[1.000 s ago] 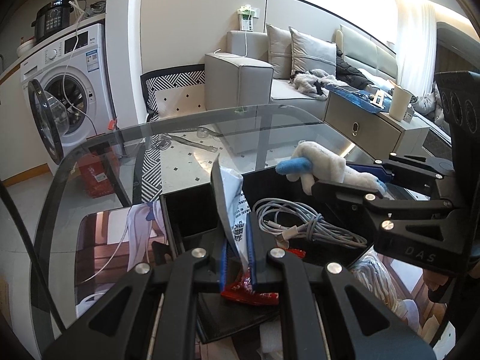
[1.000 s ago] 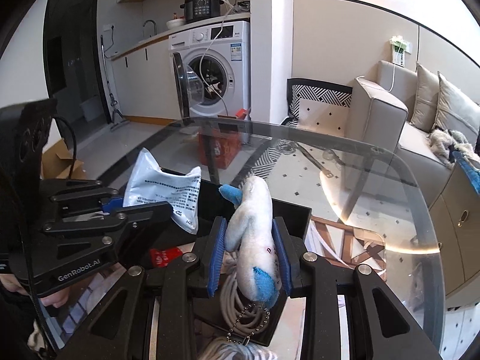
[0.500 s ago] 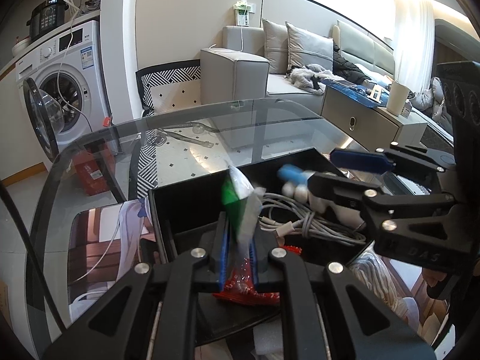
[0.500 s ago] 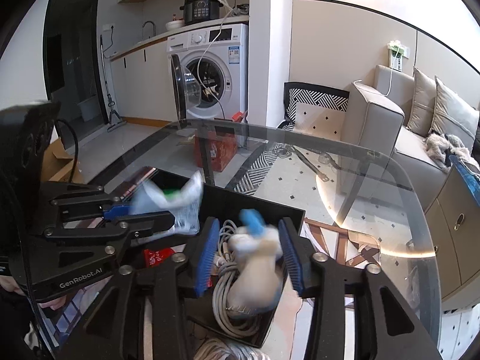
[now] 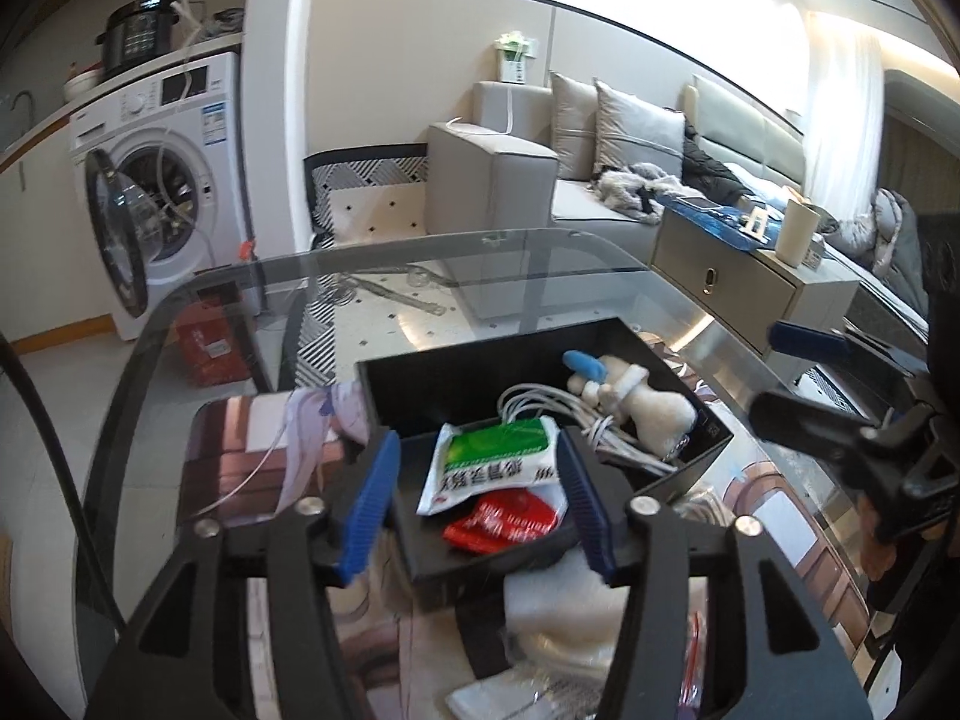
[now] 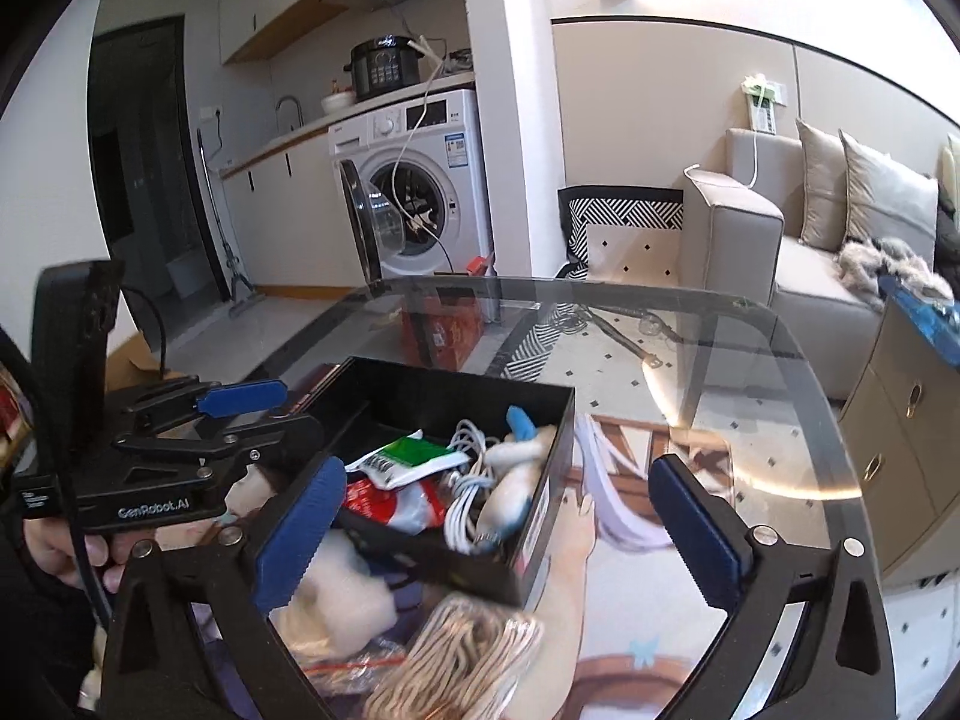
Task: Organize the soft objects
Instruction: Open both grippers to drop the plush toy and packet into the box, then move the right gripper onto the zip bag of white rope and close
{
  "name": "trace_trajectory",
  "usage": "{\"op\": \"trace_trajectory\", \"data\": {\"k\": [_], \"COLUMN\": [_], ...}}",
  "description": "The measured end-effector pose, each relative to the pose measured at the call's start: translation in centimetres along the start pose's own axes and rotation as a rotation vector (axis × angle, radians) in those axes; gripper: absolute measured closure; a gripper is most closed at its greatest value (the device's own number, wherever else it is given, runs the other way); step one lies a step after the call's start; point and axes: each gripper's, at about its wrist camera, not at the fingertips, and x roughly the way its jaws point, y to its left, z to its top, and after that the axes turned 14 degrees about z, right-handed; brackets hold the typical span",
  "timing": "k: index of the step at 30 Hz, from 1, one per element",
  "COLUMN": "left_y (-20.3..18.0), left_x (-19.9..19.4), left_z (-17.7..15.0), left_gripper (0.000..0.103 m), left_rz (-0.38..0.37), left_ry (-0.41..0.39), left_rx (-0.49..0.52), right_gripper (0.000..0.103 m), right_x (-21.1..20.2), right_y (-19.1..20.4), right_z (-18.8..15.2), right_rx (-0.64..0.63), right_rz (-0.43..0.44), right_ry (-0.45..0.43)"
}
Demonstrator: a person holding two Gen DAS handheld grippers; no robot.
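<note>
On the glass table (image 5: 198, 324) sits a black box (image 5: 600, 333), and the soft things lie inside it. A white packet with a green top (image 5: 498, 462) lies flat in the near part of the box, on top of a red packet (image 5: 504, 522). Behind it is a bundle of white cable (image 5: 540, 405). A small white plush toy with a blue tip (image 5: 630, 396) lies on the cable, close to the right wall of the box. The left gripper (image 5: 480, 504) hangs just above the near end of the box with its blue pads spread wide, one on each side of the green and white packet, and it holds nothing. The right gripper (image 6: 504, 522) is also wide open and holds nothing. Its left pad is near the box corner and its right pad is out over the table. In the right wrist view the plush toy (image 6: 510, 480) lies next to the cable (image 6: 468, 492), and a coil of tan rope (image 6: 462, 660) lies on the table in front of the box (image 6: 456, 378).
</note>
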Motion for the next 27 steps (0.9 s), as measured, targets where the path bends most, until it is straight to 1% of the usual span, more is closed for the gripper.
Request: {"op": "trace_trajectory", "data": {"k": [1, 2, 3, 12, 17, 22, 24, 27], "left_y": [0.2, 0.4, 0.5, 1.3, 1.1, 1.1, 1.0, 0.7], "left_x": [-0.3, -0.7, -1.1, -3.7, -4.9, -5.5, -5.5, -5.2], "left_z": [-0.2, -0.5, -0.8, -3.2, -4.3, -5.8, -6.3, -6.9], "left_gripper": [0.016, 0.004, 0.0, 0.0, 0.0, 0.0, 0.0, 0.0], "left_rz": [0.008, 0.021, 0.033, 0.076, 0.089, 0.089, 0.092, 0.091], "left_ry": [0.0, -0.008, -0.021, -0.047, -0.058, -0.045, -0.036, -0.023], "left_rx": [-0.005, -0.014, -0.023, -0.063, -0.06, -0.075, -0.08, -0.078], "right_gripper": [0.0, 0.0, 0.0, 0.0, 0.0, 0.0, 0.0, 0.0], "right_x": [-0.4, -0.8, -1.1, -3.0, -3.1, -3.0, -2.8, -2.7], "right_y": [0.0, 0.0, 0.2, 1.7, 1.9, 1.4, 1.3, 1.1], "right_z": [-0.2, -0.5, -0.8, -3.4, -4.6, -5.5, -5.7, -5.8], "right_rx": [0.008, 0.013, 0.012, -0.013, -0.01, 0.003, 0.001, 0.012], "right_rz": [0.001, 0.001, 0.0, -0.013, -0.025, -0.032, -0.043, -0.052], "right_ry": [-0.001, -0.002, -0.001, 0.017, 0.04, 0.068, 0.096, 0.109]}}
